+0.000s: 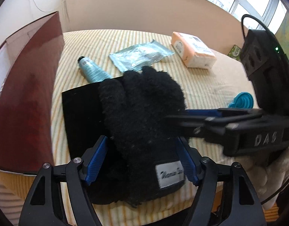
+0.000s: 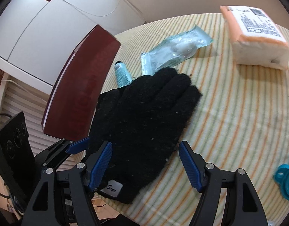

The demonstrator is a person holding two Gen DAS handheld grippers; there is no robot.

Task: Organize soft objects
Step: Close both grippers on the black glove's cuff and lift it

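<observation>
While both grippers' fingers are released, the left gripper (image 1: 142, 160) straddles the black glove (image 1: 142, 113). Right gripper (image 2: 145, 163) straddles it too. Next: clench, lift.

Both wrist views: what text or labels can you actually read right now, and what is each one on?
"DAS": raised letters on the right gripper's body, cut off by the frame edge.
"Sun": end of the script on the glove's cuff tag; the first word is too blurred.
Tissue pack: barcode and fine print, too small to read.
Tube: print unreadable.
Clear packet: no legible text.
</observation>
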